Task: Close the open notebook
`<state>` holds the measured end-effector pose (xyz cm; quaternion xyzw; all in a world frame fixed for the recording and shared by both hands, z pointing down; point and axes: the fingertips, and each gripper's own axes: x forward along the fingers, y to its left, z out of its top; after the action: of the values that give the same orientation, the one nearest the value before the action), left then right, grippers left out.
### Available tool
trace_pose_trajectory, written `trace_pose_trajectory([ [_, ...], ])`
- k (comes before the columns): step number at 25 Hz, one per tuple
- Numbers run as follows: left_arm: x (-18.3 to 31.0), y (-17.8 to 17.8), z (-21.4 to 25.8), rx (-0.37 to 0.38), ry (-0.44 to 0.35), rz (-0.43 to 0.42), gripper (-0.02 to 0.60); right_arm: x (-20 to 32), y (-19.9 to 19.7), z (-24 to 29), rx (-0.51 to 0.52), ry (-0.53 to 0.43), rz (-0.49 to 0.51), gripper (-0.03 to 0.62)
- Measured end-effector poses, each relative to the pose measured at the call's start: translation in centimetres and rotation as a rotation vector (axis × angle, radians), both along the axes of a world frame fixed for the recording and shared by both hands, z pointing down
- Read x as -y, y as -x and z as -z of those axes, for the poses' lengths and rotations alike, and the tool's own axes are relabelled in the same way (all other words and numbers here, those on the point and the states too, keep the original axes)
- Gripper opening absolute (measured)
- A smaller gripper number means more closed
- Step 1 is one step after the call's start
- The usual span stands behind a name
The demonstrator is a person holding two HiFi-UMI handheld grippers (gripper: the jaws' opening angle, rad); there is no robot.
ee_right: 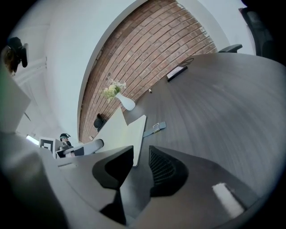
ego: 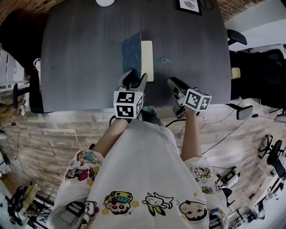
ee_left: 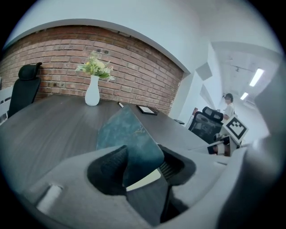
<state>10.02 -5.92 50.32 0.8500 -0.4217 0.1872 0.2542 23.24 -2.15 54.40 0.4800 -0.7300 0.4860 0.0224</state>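
The notebook lies open on the dark table (ego: pixel 80 53), its blue cover (ego: pixel 132 53) raised steeply over the cream page (ego: pixel 147 58). My left gripper (ego: pixel 135 78) is at the cover's near edge. In the left gripper view the cover (ee_left: pixel 129 134) stands tilted between the spread jaws of that gripper (ee_left: pixel 143 167), with a strip of cream page (ee_left: pixel 144 180) below it and a gap beside the right pad. My right gripper (ego: pixel 175 85) is to the right of the notebook, near the table's front edge. It (ee_right: pixel 140 163) is open and holds nothing, with the cream pages (ee_right: pixel 127 129) ahead to its left.
A small grey clip-like object (ego: pixel 164 60) lies right of the notebook. A white vase (ee_left: pixel 92 91) and a framed tablet (ego: pixel 188 5) stand at the far edge. Office chairs (ego: pixel 237 38) are on the right, and a black chair (ee_left: pixel 24 87) on the left.
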Motion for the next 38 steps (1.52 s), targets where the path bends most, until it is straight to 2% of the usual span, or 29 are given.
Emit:
trace_pose_trajectory([
  [7,-0.6,-2.7,-2.4,0.163,-0.053,-0.066,0.230,-1.7,-1.7,-0.5,-0.004,0.018,-0.036,0.120],
  [11,-0.9,-3.9,-3.9,0.238,-0.075,-0.099,0.242,-2.3,-2.1,-0.8,-0.005,0.026,-0.038,0.120],
  [17,-1.7,-5.2,-6.5,0.336,-0.094,-0.191,0.265,-2.5,-2.2,-1.5,-0.005,0.039,-0.026,0.120],
  [23,-1.6,-5.2,-7.5,0.318,-0.056,-0.204,0.268,-2.0,-2.0,-1.3,-0.004,0.030,-0.007,0.120],
  [31,-1.1,-4.3,-5.2,0.265,-0.070,-0.187,0.268,-1.3,-1.0,-0.3,-0.016,0.005,0.026,0.121],
  [38,0.6,-1.8,-2.4,0.213,-0.091,-0.135,0.268,0.6,0.5,1.9,-0.038,-0.050,0.051,0.121],
])
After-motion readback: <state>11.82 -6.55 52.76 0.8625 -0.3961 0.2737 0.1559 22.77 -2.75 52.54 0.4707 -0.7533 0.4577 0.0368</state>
